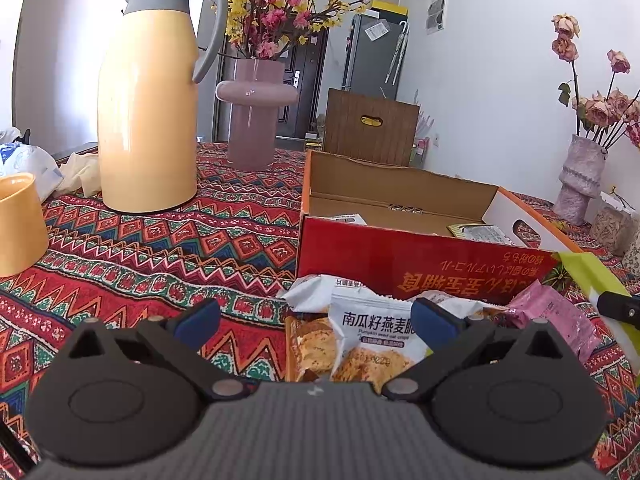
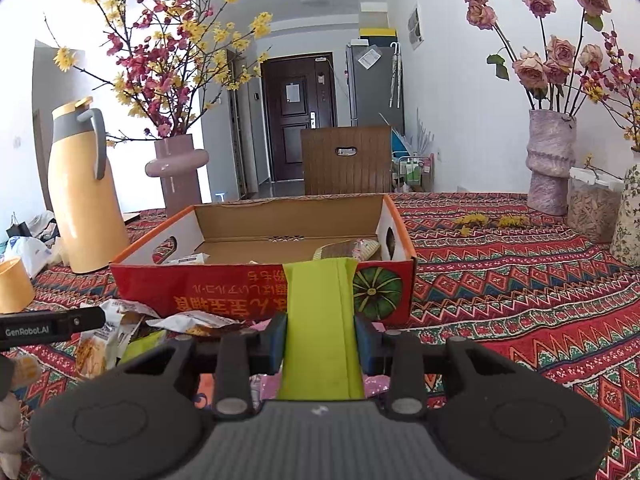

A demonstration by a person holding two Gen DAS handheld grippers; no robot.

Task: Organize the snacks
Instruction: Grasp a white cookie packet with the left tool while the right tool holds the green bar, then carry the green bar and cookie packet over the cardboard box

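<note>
The worktop (image 2: 500, 280), under a red zigzag-patterned cloth, fills the lower half of both views. At the centre of the right wrist view an open cardboard box (image 2: 224, 292) with a red front stands on it; a few small packets lie on its floor. At the left of that view stands a tall yellow thermos jug (image 2: 82, 204), with a mauve vase (image 2: 178, 172) of pink and yellow blossoms just right of it. At the right edge rises a rough lilac vase (image 2: 550, 160) of faded roses.

In the lower middle of the right wrist view, the right gripper (image 2: 320, 344) has its jaws clamped on a lime-green snack packet (image 2: 322, 320), whose top edge overlaps the box's front wall.

In the left wrist view, the left gripper (image 1: 316, 320) has its jaws spread wide, holding nothing, above a pile of snack packets (image 1: 368, 336) lying against the box's front at lower centre. A pink packet (image 1: 554, 316) lies at the pile's right.
</note>
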